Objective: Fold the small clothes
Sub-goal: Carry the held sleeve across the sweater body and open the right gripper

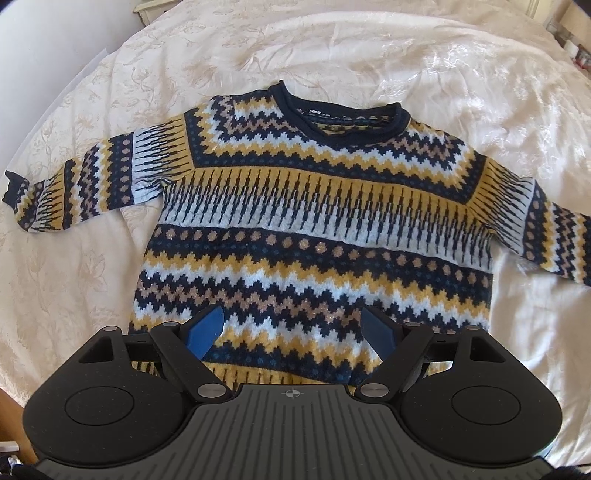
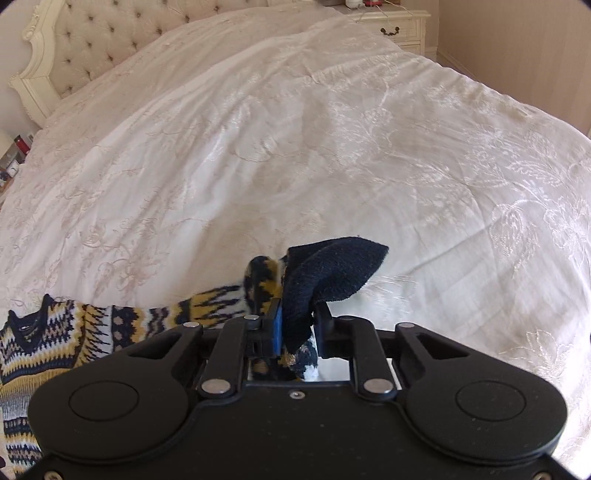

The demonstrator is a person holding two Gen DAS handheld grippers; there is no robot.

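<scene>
Right gripper (image 2: 297, 325) clamped on sweater (image 2: 332, 273) cuff

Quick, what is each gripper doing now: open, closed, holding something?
Left gripper: open, holding nothing, above the sweater hem.
Right gripper: closed on the sweater's navy sleeve cuff.

Open bedspread all round, sweater in the middle

My left gripper (image 1: 291, 332) hangs with its jaws apart over the near hem of the sweater (image 1: 306, 229), which lies flat and fills the centre; bare bedspread (image 1: 461, 74) runs free beyond the collar and far left. My right gripper (image 2: 297, 325) pinches the sleeve cuff (image 2: 328, 277), with clear cover ahead up to the headboard (image 2: 77, 40) and nightstand (image 2: 395, 27).
</scene>
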